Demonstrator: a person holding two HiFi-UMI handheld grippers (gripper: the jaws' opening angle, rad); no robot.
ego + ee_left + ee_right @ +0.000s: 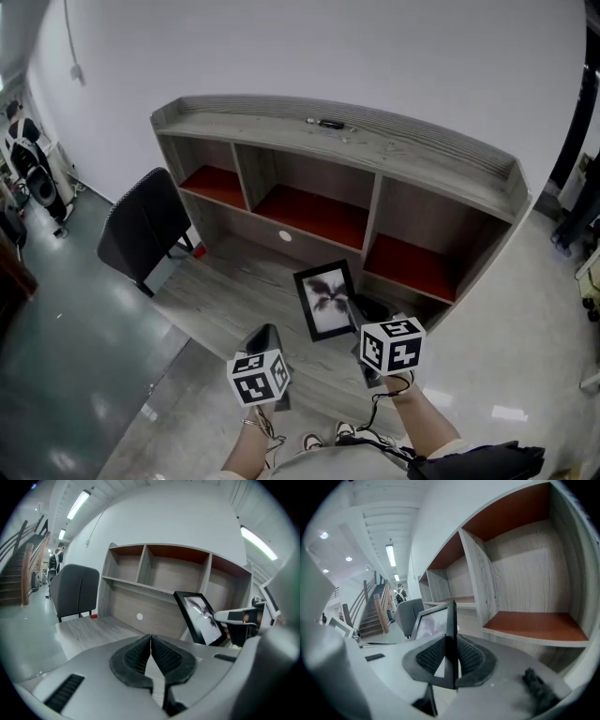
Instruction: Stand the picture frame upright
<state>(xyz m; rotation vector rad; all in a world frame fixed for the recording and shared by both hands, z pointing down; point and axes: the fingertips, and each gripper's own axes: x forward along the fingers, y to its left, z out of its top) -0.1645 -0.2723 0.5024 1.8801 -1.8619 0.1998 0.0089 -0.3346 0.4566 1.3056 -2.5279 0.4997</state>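
A black picture frame (pixel 325 301) with a pale plant print stands tilted back on the grey wooden desk (pixel 234 291), in front of the hutch. My right gripper (pixel 366 317) is shut on the frame's right edge. In the right gripper view that edge (pixel 451 620) runs up between the pads. My left gripper (pixel 266 337) hovers over the desk's front, to the left of the frame and apart from it. It is shut with nothing in it (pixel 151 641). The left gripper view shows the frame (pixel 200 617) with the right gripper (pixel 239 618) beside it.
The hutch (pixel 375 150) has three open compartments with red floors (pixel 314 214). Small items (pixel 328 123) lie on its top. A dark chair (pixel 145 225) stands at the desk's left end. A staircase (pixel 18 573) rises far left.
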